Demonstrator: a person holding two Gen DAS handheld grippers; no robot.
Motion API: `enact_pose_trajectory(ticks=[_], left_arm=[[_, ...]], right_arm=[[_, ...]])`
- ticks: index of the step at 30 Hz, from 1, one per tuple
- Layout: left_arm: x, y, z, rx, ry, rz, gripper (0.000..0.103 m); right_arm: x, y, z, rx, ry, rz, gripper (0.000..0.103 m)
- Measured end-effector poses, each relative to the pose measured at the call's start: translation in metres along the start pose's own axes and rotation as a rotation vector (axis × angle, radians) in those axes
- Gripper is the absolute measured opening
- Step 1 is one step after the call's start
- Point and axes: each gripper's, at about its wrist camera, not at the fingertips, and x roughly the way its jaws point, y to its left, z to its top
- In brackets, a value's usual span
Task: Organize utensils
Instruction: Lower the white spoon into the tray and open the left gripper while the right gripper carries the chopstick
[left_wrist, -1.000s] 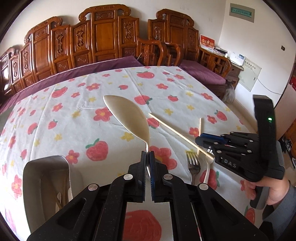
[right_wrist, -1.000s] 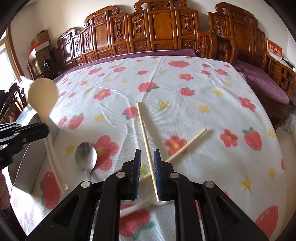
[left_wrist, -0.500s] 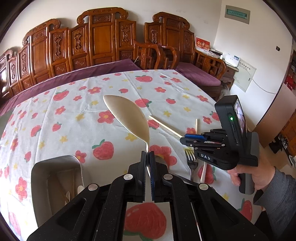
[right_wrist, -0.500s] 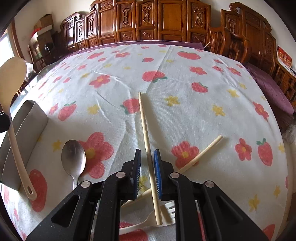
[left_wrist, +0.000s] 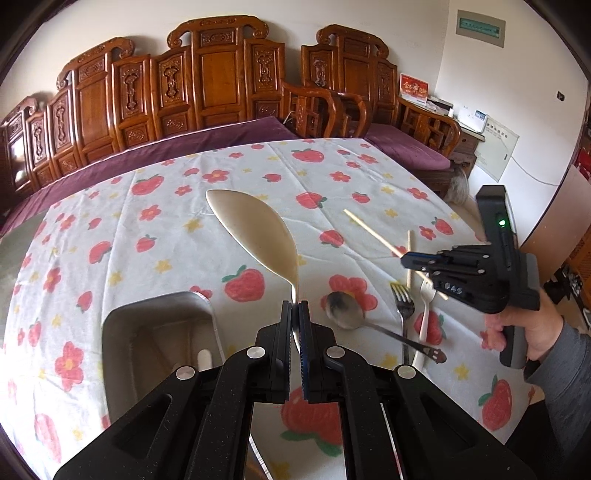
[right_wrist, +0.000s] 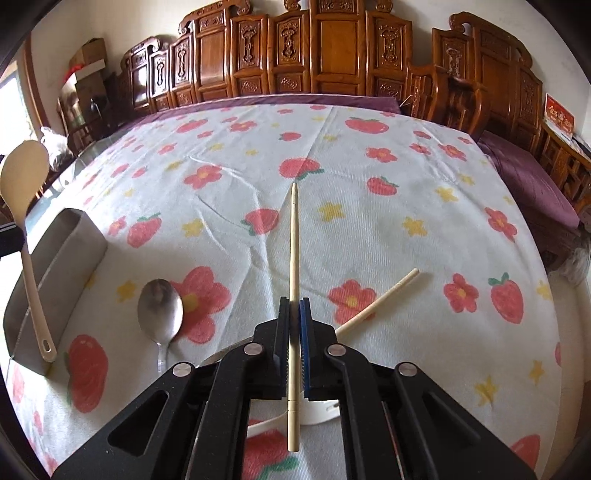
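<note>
My left gripper (left_wrist: 294, 308) is shut on the handle of a cream rice paddle (left_wrist: 255, 229), held upright just right of the metal utensil holder (left_wrist: 122, 332). The paddle (right_wrist: 22, 184) and holder (right_wrist: 55, 266) also show at the left of the right wrist view. My right gripper (right_wrist: 294, 306) is shut on a wooden chopstick (right_wrist: 293, 240), lifted off the cloth; it also shows in the left wrist view (left_wrist: 406, 260). A second chopstick (right_wrist: 380, 302), a metal spoon (right_wrist: 160, 310), a metal fork (left_wrist: 402, 302) and a white plastic fork (left_wrist: 424, 306) lie on the table.
The table has a white cloth with red strawberries and flowers (right_wrist: 369, 166). Carved wooden chairs (left_wrist: 214, 74) line its far side and right. A pale utensil (left_wrist: 204, 360) stands inside the holder.
My right gripper closed on the chopstick and lifted it off the cloth. My left gripper moved the paddle up and back, so the holder sits nearer the centre.
</note>
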Motion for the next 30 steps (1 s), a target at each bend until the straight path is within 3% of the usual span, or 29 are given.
enact_pose_trajectory(ticks=[19, 30], left_arm=[[-0.048, 0.068, -0.03, -0.027, 0.035, 0.078, 0.003], [-0.019, 0.085, -0.057, -0.019, 0.165, 0.067, 0.003]], right_arm=[[-0.046, 0.086, 0.001, -0.076, -0.079, 0.053, 0.006], [-0.056, 0.114, -0.007, -0.089, -0.108, 0.059, 0.006]])
